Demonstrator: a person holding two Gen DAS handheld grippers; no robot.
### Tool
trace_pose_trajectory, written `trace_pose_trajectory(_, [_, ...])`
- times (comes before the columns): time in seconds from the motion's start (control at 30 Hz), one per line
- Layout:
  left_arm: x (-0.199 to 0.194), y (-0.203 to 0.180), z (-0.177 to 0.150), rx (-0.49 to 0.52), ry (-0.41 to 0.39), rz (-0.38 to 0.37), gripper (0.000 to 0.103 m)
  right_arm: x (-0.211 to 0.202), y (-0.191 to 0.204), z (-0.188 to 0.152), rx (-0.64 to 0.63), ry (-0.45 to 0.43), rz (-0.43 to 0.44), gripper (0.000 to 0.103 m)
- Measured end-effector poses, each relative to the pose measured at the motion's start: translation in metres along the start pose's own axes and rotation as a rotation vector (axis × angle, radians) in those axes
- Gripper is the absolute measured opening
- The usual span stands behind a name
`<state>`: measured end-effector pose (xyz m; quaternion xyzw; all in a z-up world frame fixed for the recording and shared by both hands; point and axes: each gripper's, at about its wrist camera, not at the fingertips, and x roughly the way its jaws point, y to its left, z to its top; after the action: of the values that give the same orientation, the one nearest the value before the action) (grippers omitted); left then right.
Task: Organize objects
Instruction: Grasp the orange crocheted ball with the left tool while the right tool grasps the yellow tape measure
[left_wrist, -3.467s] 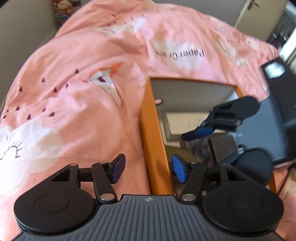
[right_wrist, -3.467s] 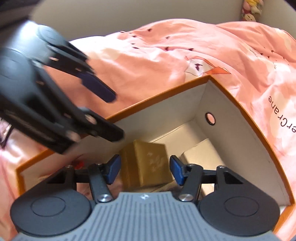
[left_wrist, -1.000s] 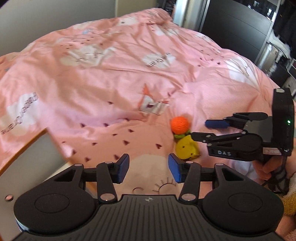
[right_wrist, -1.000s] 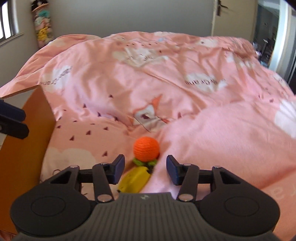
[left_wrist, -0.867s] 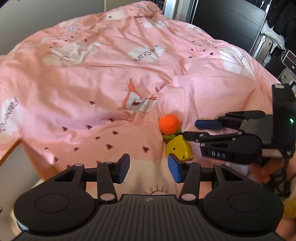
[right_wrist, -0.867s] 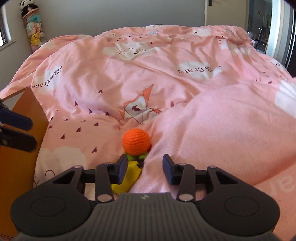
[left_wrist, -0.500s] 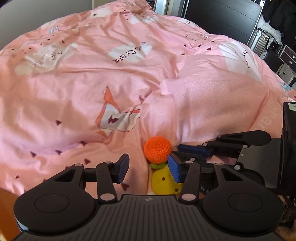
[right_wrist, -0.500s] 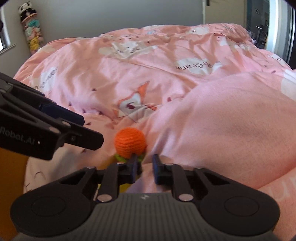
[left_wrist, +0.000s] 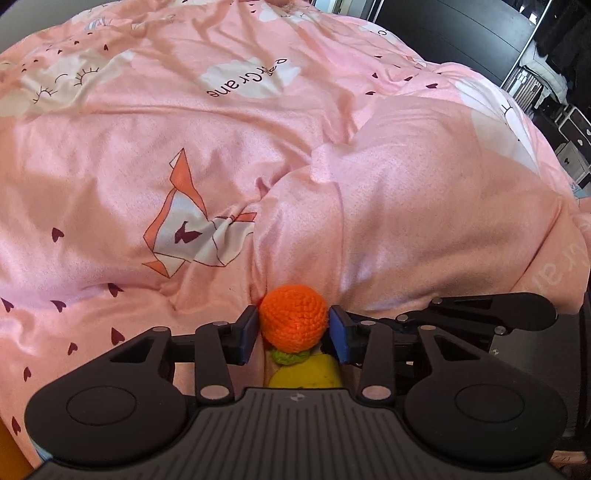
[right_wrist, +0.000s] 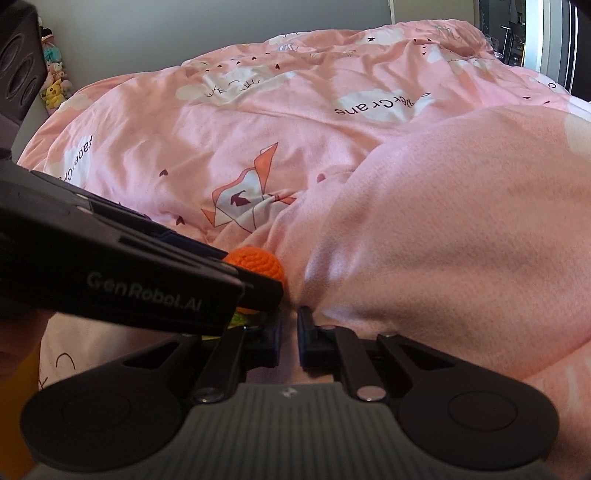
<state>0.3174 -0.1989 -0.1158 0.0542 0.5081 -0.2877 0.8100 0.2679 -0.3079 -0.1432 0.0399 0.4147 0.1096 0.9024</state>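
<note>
Fuzzy knitted yarn on ball (left_wrist: 293, 323). Soft, slightly shiny cloth on quilt (left_wrist: 258, 155). Matt black plastic on left gripper (left_wrist: 293, 334).

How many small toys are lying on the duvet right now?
2: orange crochet ball between the left tongs, yellow toy just beneath it, partly hidden. More could hide behind folds.

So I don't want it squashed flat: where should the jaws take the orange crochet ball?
Across the orange crochet ball's widest middle, from above and the near side, as the left gripper does now. It is round, and the pink duvet bulges behind it.
</note>
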Motion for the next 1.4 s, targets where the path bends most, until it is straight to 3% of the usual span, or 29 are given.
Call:
trace_pose_trajectory(0.2, [-0.022,0.004,-0.008,-0.033,-0.043,0.016,0.046,-0.003,0.002,-0.001,-0.013,-0.011,-0.004,0.009])
trace_pose_trajectory(0.37, [-0.055,0.011,-0.019,-0.026,-0.081,0.087,0.046,-0.017,0.006,-0.002,-0.029,-0.076,0.014,0.010])
trace_pose_trajectory(0.5, [-0.079,0.020,-0.033,-0.058,-0.082,0.105,0.046,-0.032,0.011,-0.003,-0.066,-0.148,0.079,0.026])
trace_pose_trajectory(0.67, [-0.107,0.025,-0.054,-0.089,-0.116,0.131,0.046,-0.034,0.031,-0.009,-0.186,-0.129,0.150,0.043])
trace_pose_trajectory(0.8, [-0.131,0.032,-0.069,-0.128,-0.148,0.134,0.046,-0.029,0.047,-0.016,-0.291,-0.094,0.109,0.068])
trace_pose_trajectory(1.17, [-0.193,0.056,-0.104,-0.219,-0.216,0.210,0.046,-0.011,0.066,-0.029,-0.416,-0.007,0.024,0.068])
trace_pose_trajectory(1.3, [-0.212,0.064,-0.115,-0.259,-0.233,0.192,0.046,-0.007,0.068,-0.032,-0.434,0.013,-0.001,0.066])
trace_pose_trajectory(1.4, [-0.230,0.064,-0.123,-0.249,-0.264,0.239,0.046,-0.007,0.070,-0.033,-0.445,0.016,-0.012,0.066])
